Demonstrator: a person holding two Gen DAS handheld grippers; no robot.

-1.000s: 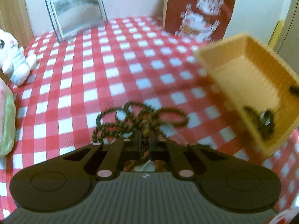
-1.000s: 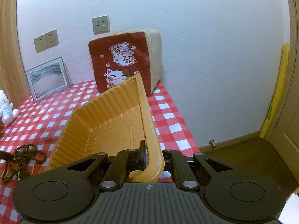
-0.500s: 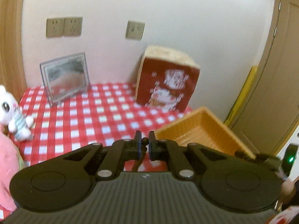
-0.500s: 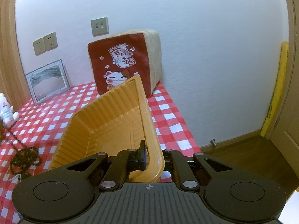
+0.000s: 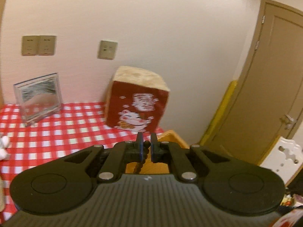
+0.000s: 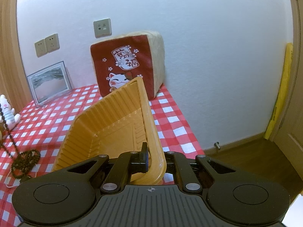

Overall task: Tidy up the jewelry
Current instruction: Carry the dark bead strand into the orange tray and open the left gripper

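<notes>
- Left gripper (image 5: 146, 147): jaws nearly together, pinching a strand of the dark bead necklace (image 5: 139, 163), which drops straight down from between the pads. The grip is high on the strand, in my judgement to let the length trail clear of the cloth.
- Necklace, right wrist view (image 6: 22, 160): the strand runs taut from the upper left edge down to a bundle of loops resting on the red-and-white checked tablecloth (image 6: 170, 113) — not fully lifted.
- Right gripper (image 6: 151, 159): clamped on the rim of the orange plastic tray (image 6: 113, 124), with the far end raised and the open side turned toward the necklace — presumably to steady and present it as the receiving container.
- Tray, left wrist view (image 5: 170, 135): a corner shows just beyond the left fingertips.
- Surroundings: lucky-cat cushion (image 6: 128, 66) against the wall, framed picture (image 6: 50, 82) and plush toy (image 6: 8, 109) well apart from the work.
</notes>
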